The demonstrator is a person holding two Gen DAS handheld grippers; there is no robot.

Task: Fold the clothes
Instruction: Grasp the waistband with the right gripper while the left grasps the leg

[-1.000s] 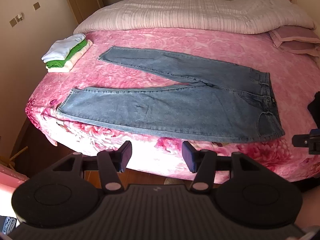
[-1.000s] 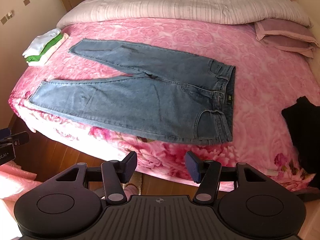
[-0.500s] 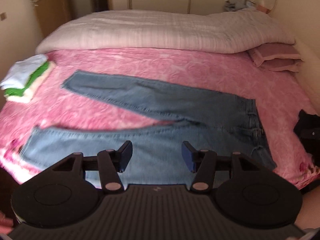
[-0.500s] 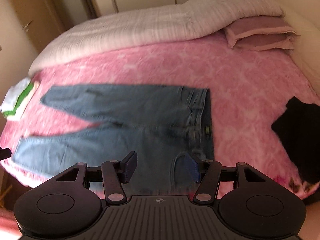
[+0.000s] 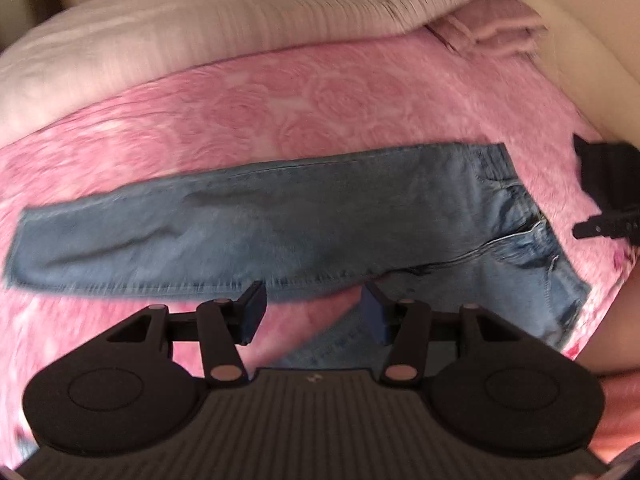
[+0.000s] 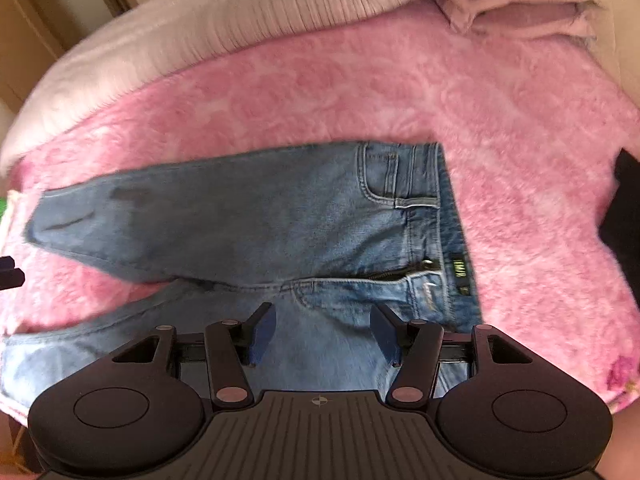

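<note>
Blue jeans (image 5: 280,224) lie spread flat on the pink floral bedspread (image 5: 304,96), legs to the left, waistband to the right. In the right wrist view the jeans (image 6: 248,216) show their waistband and fly at the right. My left gripper (image 5: 314,312) is open and empty, above the crotch gap between the two legs. My right gripper (image 6: 323,334) is open and empty, above the near leg's upper thigh, just left of the waistband. The near leg is mostly hidden under both grippers.
A pale striped duvet (image 5: 224,20) and mauve pillows (image 6: 520,4) lie along the head of the bed. A black garment (image 6: 624,216) lies at the bed's right edge. The right gripper shows at the left wrist view's right edge (image 5: 608,200).
Both grippers have moved forward and down over the bed, from beyond its front edge to just above the jeans. Both stay open. The jeans have not moved.
</note>
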